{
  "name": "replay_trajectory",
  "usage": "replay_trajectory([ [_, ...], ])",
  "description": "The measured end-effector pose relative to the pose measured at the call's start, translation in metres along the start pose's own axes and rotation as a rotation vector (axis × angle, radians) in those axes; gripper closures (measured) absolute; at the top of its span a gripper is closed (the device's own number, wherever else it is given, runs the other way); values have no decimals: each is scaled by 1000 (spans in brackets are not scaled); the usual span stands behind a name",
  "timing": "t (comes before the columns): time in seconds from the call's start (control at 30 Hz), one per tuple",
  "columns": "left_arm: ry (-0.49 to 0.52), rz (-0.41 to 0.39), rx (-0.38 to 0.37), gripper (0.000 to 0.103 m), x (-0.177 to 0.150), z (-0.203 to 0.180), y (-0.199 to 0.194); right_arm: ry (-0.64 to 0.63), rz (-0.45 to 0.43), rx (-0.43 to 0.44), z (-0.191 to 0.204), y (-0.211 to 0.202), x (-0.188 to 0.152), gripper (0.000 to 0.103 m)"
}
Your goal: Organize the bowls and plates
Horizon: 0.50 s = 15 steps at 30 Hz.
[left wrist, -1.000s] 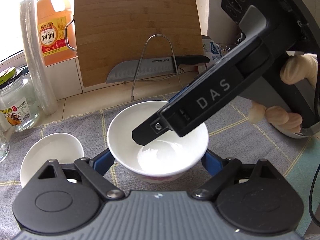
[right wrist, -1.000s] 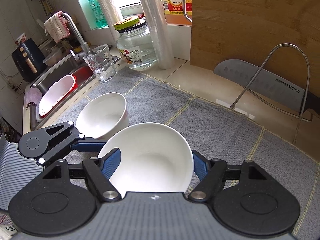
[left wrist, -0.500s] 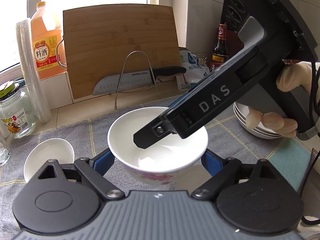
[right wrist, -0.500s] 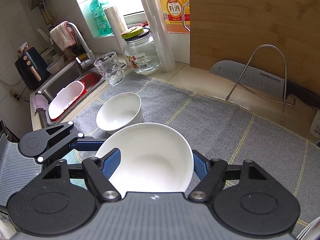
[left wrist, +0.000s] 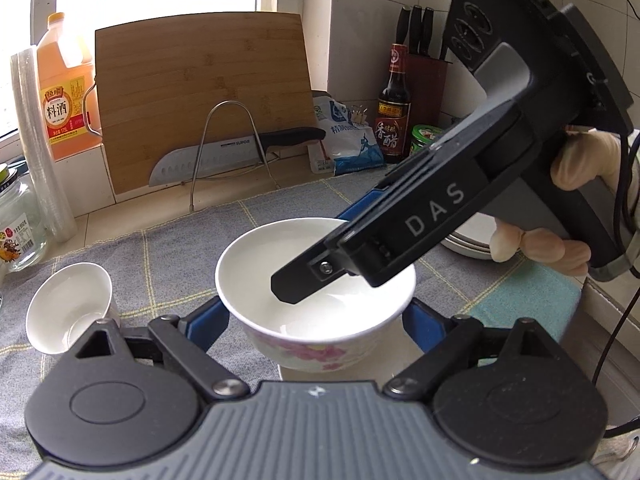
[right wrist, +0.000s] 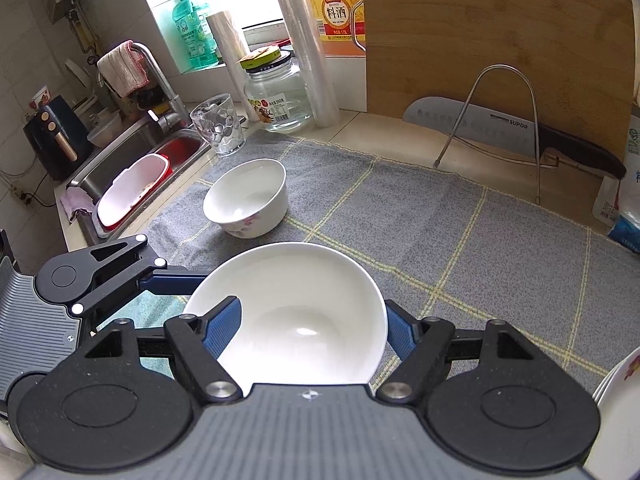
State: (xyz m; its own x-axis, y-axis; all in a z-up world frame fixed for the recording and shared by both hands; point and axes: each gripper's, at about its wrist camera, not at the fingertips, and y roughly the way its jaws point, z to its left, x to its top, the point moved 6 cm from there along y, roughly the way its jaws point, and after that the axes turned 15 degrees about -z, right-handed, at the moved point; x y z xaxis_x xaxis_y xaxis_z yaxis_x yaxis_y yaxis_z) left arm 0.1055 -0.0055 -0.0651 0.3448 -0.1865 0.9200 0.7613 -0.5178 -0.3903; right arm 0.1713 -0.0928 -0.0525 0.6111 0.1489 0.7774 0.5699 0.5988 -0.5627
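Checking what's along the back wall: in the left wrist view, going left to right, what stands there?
Orange cooking wine jug → bamboo cutting board → dark soy sauce bottle → dark knife block.

Taking the bamboo cutting board (left wrist: 200, 92) as your landmark, you read "SUPOR" on the knife blade (left wrist: 208, 156) leaning at its foot and "料酒" on the orange jug (left wrist: 66, 92) to its left. To its right, the dark bottle (left wrist: 394, 120) reads "香醋", and "DAS" stands on the right gripper's (left wrist: 296, 284) arm.
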Motion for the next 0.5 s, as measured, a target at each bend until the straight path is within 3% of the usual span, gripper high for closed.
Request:
replay_trajectory([
  [0.5, 15, 66, -66, 10, -20, -20, 1, 35, 32, -41, 0, -14, -34, 22],
])
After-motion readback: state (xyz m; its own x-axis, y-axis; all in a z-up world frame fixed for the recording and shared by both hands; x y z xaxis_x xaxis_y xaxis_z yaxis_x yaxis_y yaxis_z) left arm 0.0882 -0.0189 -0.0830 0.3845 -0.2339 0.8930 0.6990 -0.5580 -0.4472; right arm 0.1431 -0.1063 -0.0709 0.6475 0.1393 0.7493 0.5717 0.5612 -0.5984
